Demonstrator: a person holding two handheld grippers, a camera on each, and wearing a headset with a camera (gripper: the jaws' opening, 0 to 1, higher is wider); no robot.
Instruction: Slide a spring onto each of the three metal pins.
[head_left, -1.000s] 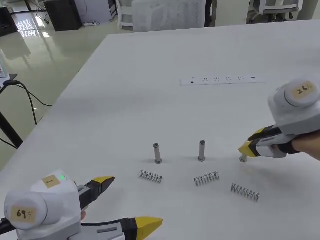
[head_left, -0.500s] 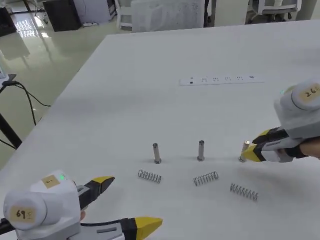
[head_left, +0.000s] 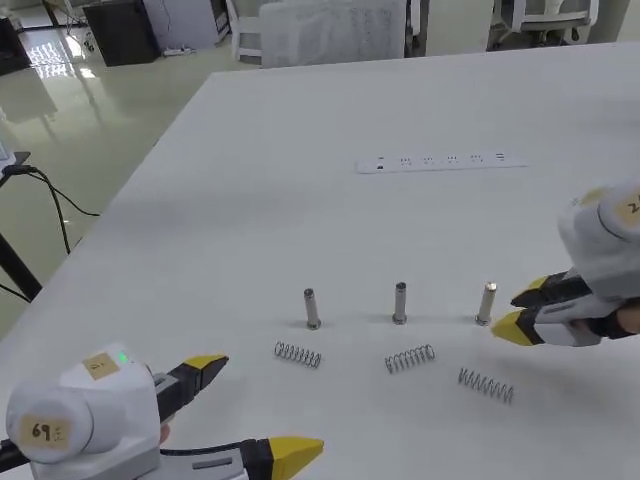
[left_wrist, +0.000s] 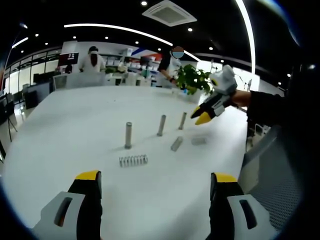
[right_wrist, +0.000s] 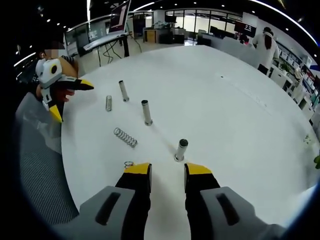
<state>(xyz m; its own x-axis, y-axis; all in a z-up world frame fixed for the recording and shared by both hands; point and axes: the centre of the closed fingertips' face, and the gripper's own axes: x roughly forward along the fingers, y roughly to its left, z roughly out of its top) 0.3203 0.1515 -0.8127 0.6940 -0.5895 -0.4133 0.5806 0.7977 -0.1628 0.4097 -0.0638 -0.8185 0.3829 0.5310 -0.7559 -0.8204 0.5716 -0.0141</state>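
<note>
left claw spread, empty | right claw slightly parted, empty, just beside rightmost pin | three springs lying on table

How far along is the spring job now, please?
Done: nothing; the left pin, middle pin and right pin stand bare. In hand: nothing; the right gripper is open beside the right pin, the left gripper open. Left: all three springs, lying on the table.

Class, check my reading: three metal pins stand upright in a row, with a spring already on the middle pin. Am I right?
No. The middle pin is bare; in the head view its spring lies on the table in front of it. All three do stand upright in a row.
</note>
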